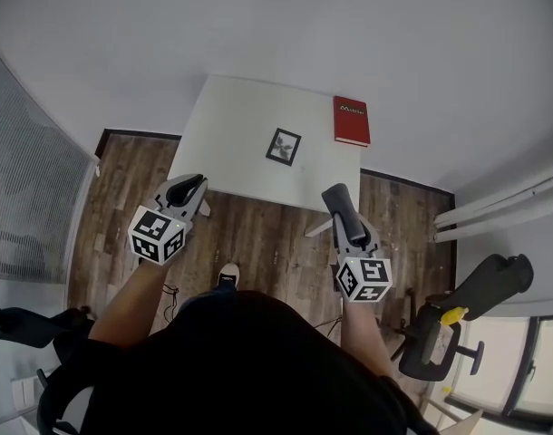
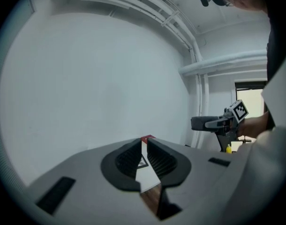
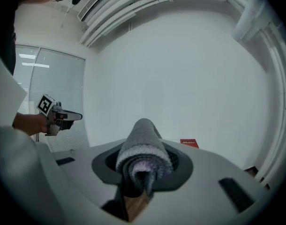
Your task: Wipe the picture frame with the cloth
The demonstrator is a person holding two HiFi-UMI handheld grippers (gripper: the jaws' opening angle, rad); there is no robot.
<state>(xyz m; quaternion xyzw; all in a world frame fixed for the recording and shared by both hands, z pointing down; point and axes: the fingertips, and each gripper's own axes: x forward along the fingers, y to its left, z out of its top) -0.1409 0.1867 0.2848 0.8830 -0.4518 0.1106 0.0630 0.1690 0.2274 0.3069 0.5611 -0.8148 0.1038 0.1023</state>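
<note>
Head view: the picture frame (image 1: 283,146) lies flat on the white bench (image 1: 224,130) near a red book (image 1: 351,120); left gripper view: the left gripper (image 2: 144,149) has its jaws closed, empty; right gripper view: the right gripper (image 3: 144,142) has its jaws clamped on a rolled grey cloth (image 3: 143,157).

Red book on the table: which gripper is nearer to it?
Right. The right gripper is off the near edge of the table, on the same side as the red book; the left gripper is off the near-left corner, diagonally across from it.
</note>
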